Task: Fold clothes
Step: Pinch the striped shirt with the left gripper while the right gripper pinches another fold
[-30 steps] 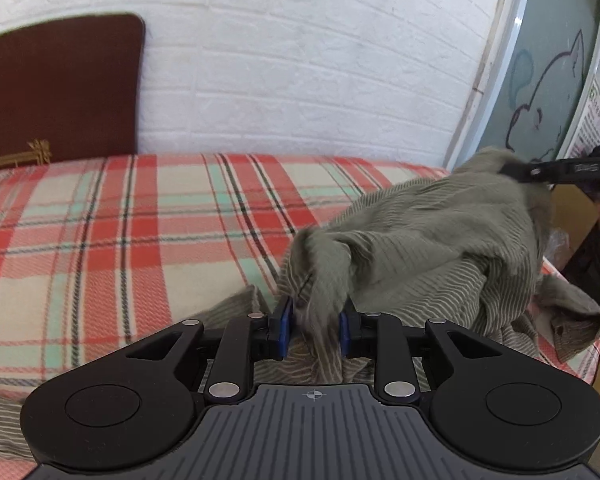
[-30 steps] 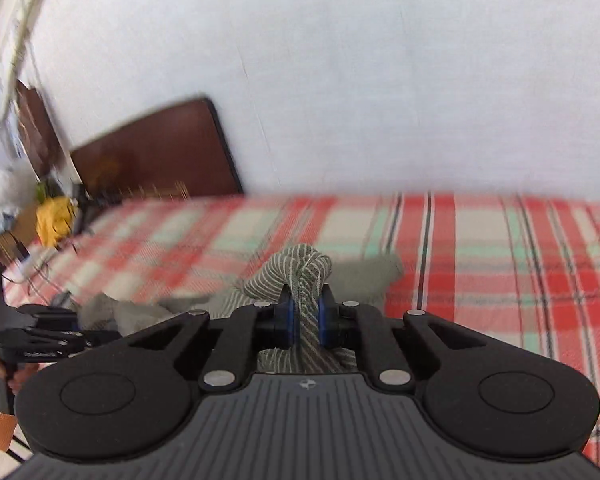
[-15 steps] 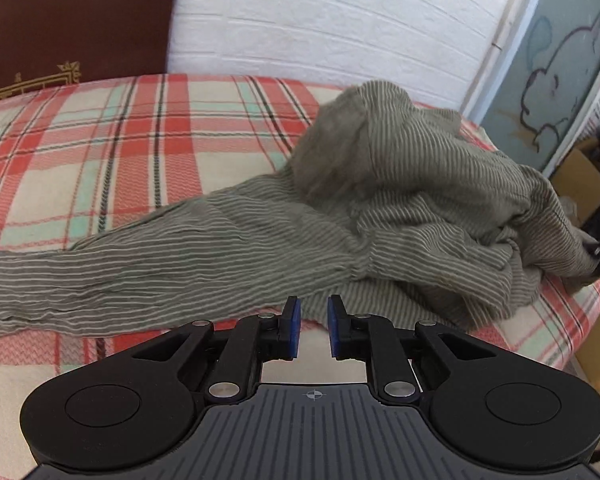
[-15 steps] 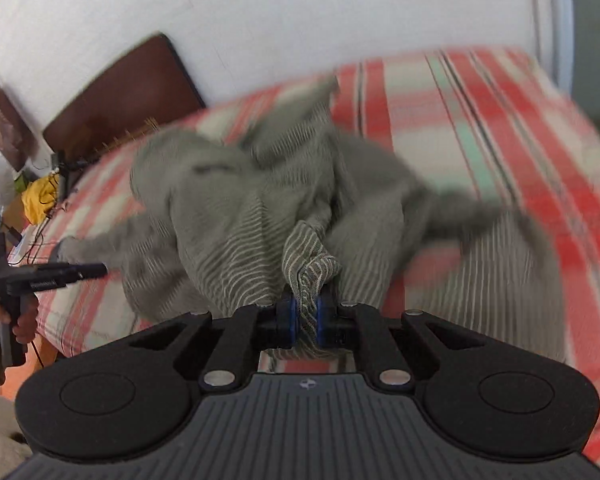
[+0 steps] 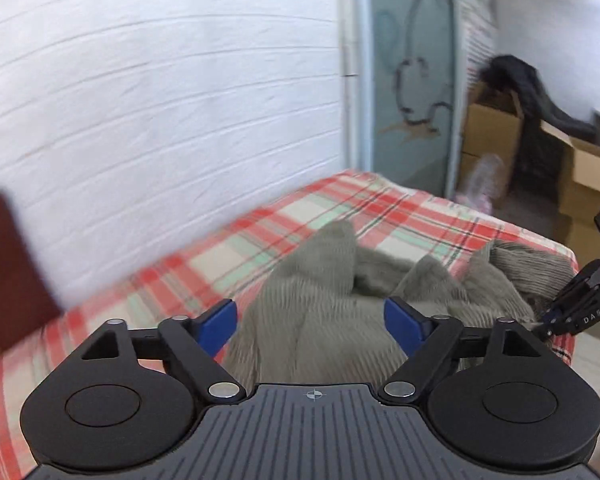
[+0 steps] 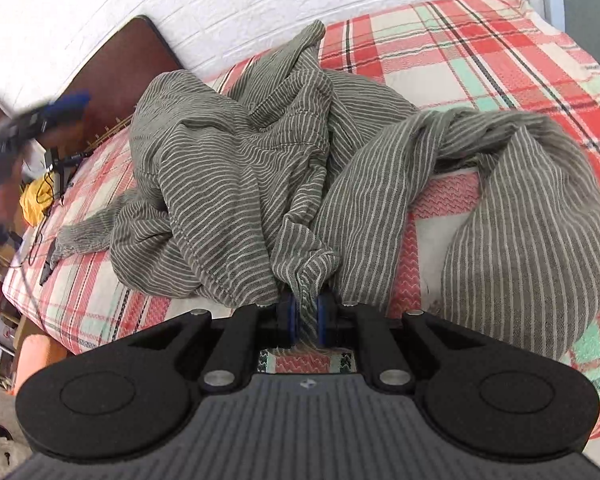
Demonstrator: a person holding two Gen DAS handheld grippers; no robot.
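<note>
1. Striped grey garment [image 6: 236,184]: lay crumpled on the plaid bedspread [image 6: 500,40].
2. Right gripper [image 6: 305,312]: pads clamped on a garment edge at the bedspread's near side.
3. Left gripper [image 5: 310,320]: jaws wide apart, empty, above the bedspread.

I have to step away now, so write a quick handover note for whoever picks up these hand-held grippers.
Left hand-held gripper: open, holding nothing, raised above the bed.
Right hand-held gripper: shut on a bunched edge of the striped grey garment, near the front edge of the bed.
The garment lies crumpled in a heap on the plaid bedspread, one long part looping off to the right.
Done: no fold made yet; nothing is flattened.
Left: take a second hold with the left one, probably on the far side of the heap, spread the garment flat, then fold it.
</note>
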